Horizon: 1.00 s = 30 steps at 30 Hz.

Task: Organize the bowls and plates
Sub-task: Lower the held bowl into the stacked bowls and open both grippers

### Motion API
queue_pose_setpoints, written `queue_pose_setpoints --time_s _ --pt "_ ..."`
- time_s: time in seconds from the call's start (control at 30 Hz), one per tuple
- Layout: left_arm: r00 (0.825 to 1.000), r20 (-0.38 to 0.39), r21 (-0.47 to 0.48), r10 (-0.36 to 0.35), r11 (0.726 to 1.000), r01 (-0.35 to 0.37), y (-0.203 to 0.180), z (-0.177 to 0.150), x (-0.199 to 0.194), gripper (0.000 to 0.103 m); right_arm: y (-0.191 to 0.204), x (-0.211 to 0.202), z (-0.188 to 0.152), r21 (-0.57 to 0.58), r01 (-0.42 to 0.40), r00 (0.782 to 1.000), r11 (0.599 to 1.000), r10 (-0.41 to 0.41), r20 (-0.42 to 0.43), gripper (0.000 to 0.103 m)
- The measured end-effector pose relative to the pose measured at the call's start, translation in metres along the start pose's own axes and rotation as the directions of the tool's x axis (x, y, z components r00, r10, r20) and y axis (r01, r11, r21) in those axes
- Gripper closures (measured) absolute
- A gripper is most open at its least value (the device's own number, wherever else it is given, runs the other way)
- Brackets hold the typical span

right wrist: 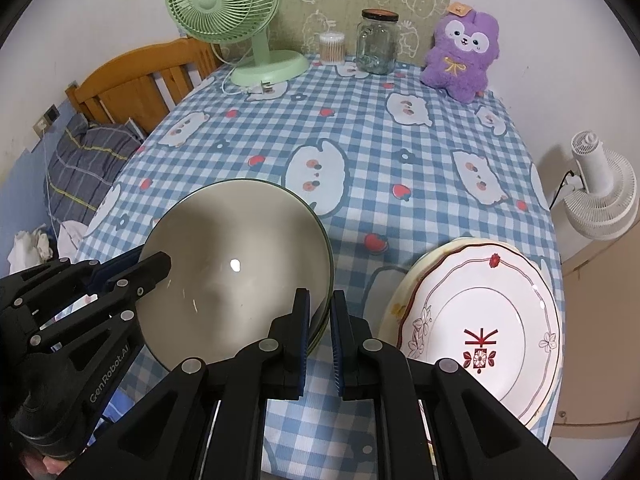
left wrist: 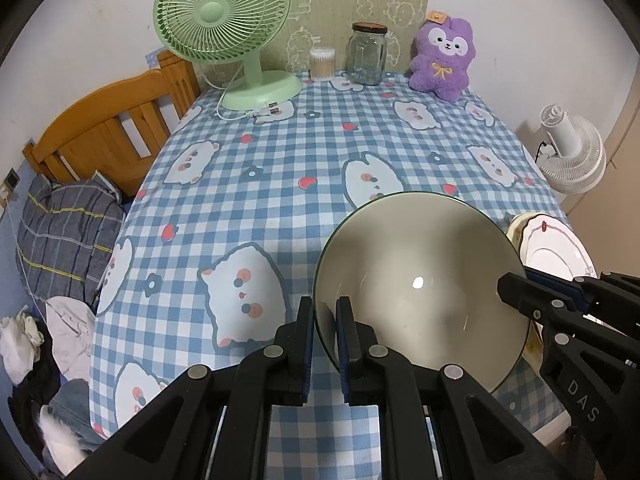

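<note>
The left tongs (left wrist: 324,332) pinch the left rim of the big bowl (left wrist: 420,280). The right tongs (right wrist: 320,328) pinch its right rim. Both are squeezed nearly shut on it. I think two grips keep the wide bowl steady above the tabletop (left wrist: 280,168). Just right of the right tongs sits a stack of plates (right wrist: 480,320), likely the bowl's neighbours.

Left gripper (left wrist: 325,344) and right gripper (right wrist: 319,338), both pitched steeply downward, jaws clamped, tips facing each other.
</note>
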State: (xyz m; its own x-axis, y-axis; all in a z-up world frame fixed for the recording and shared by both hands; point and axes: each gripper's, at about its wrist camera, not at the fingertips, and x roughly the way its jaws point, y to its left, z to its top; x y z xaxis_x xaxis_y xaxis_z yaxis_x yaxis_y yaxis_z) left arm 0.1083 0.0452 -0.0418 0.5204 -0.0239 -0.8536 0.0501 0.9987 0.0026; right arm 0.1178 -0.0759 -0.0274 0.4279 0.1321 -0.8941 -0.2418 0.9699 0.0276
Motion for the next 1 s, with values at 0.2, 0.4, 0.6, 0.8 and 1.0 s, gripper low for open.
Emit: queue_pose_setpoints --time_s 0.2,0.4,0.6,0.8,1.0 --pt "1.0 0.02 0.018 -0.001 1.0 0.001 -0.002 -0.002 -0.001 0.095 -0.003 0.001 -0.003 0.014 -0.016 1.0 1.0 0.016 0.012 0.09" --pt "0.999 0.034 0.034 -0.019 0.999 0.018 -0.004 -0.002 0.001 0.079 -0.004 0.001 -0.003 0.025 -0.026 0.999 0.999 0.026 0.021 0.089" --pt "0.998 0.035 0.019 -0.046 0.999 0.046 -0.001 -0.001 0.002 0.066 -0.008 0.0 -0.005 0.053 -0.051 0.998 0.997 0.049 0.04 0.089" --pt "0.997 0.063 0.033 -0.052 0.998 0.05 -0.001 -0.007 -0.003 0.047 -0.017 0.002 -0.012 0.092 -0.067 0.995 0.993 0.06 0.079 0.052" --pt "0.993 0.117 0.045 -0.029 0.999 0.024 0.001 -0.017 -0.01 0.034 -0.018 0.0 -0.022 0.098 -0.074 0.991 0.992 0.062 0.119 0.046"
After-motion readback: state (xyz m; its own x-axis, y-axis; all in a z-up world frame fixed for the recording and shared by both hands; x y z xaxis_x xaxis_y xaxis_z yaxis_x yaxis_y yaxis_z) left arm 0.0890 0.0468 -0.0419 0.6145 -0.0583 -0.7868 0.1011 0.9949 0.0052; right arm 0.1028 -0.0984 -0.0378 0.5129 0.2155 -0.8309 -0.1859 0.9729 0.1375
